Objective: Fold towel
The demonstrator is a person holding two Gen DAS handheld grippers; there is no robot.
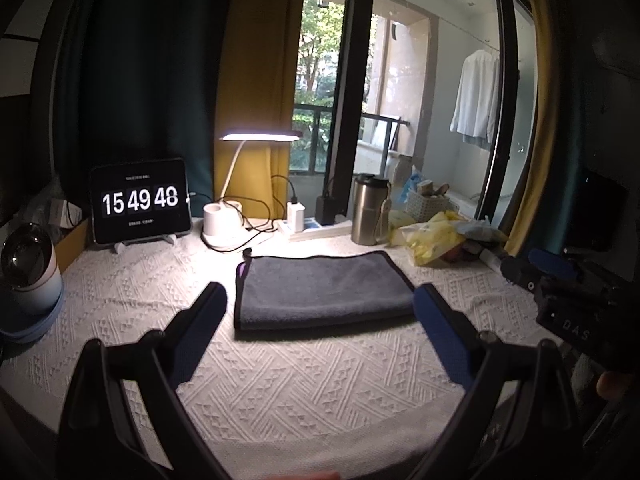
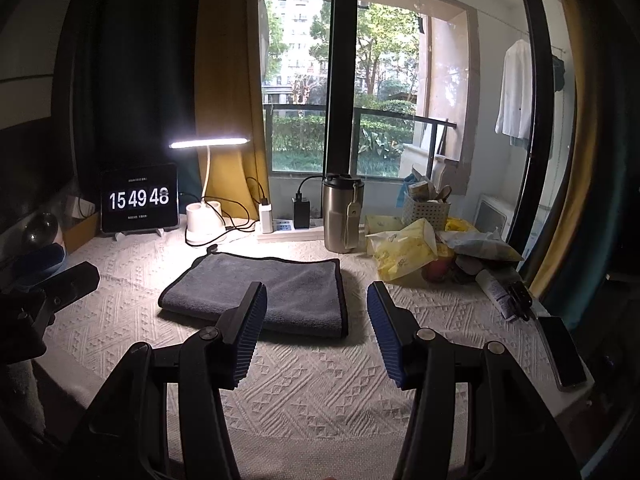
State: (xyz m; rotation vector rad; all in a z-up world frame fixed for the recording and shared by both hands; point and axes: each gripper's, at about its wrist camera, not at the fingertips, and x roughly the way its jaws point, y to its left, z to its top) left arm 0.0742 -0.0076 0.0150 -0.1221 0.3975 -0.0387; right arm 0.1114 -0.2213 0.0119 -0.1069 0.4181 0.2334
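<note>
A grey towel [image 1: 324,290] with a dark border lies folded flat on the white textured tablecloth [image 1: 280,380]. It also shows in the right wrist view [image 2: 260,292]. My left gripper [image 1: 320,300] is open and empty, its blue pads wide apart just in front of the towel's near edge. My right gripper [image 2: 316,300] is open and empty, held above the cloth at the towel's near right corner. The right gripper's body shows at the right edge of the left wrist view [image 1: 568,304].
At the back stand a tablet clock [image 1: 140,200], a lit desk lamp [image 1: 224,220], a power strip with chargers [image 1: 308,224], a steel tumbler [image 1: 370,210] and yellow bags [image 1: 432,236]. A round white device [image 1: 28,272] sits left. A phone [image 2: 560,352] lies right.
</note>
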